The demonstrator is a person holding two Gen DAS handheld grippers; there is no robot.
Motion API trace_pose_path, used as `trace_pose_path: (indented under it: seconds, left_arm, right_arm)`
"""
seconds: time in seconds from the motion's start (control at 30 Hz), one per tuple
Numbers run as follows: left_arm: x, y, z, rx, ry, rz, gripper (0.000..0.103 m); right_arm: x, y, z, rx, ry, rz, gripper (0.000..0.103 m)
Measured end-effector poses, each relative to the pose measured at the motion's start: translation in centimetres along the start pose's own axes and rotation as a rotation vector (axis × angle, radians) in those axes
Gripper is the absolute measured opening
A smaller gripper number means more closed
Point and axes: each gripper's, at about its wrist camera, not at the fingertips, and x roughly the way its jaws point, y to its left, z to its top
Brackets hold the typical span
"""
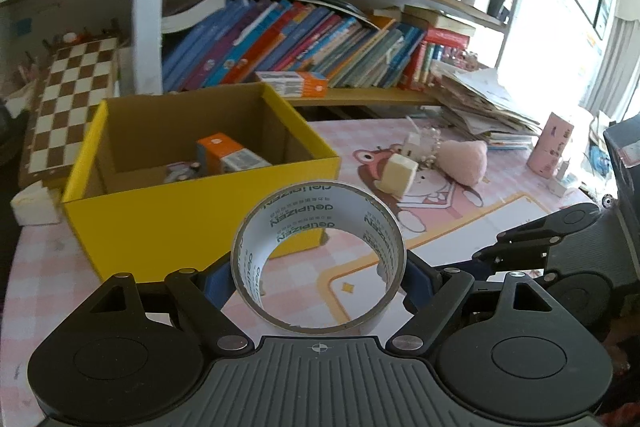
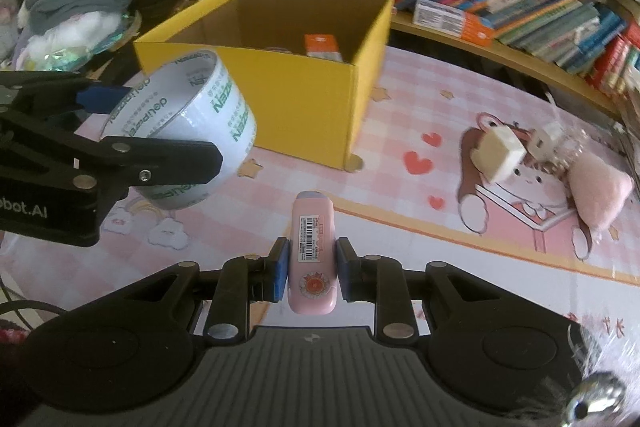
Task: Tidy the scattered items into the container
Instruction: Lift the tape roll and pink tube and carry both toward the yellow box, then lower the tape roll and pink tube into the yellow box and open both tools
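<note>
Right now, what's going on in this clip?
A person is tidying desk clutter into a yellow box using two handheld grippers. The left gripper is shut on a roll of tape, held in the air just short of the box. The right gripper is shut on a pink case. An orange carton is already inside. A cream cube and pink plush remain on the mat.

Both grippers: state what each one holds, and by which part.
The left gripper clamps the tape roll across its outer sides, near the ring's lower half. The right gripper grips the pink case by its long sides, toward the rear end.
</note>
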Motion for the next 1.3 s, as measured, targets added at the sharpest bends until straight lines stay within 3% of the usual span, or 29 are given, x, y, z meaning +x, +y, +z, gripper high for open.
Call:
trace_pose_path:
  seconds: [0.63,1.3]
  left_arm:
    - [-2.7,4.0,0.4,-0.088,-0.094,0.058,0.085]
    - [-1.5,6.6,3.9,-0.098,-0.172,0.064,0.085]
  right_arm:
    - [0.1,3.1,3.2,-0.084,-0.054,0.056,0.023]
    - [-0.1,1.8,8.5,-0.112,-0.125,0.024,0.023]
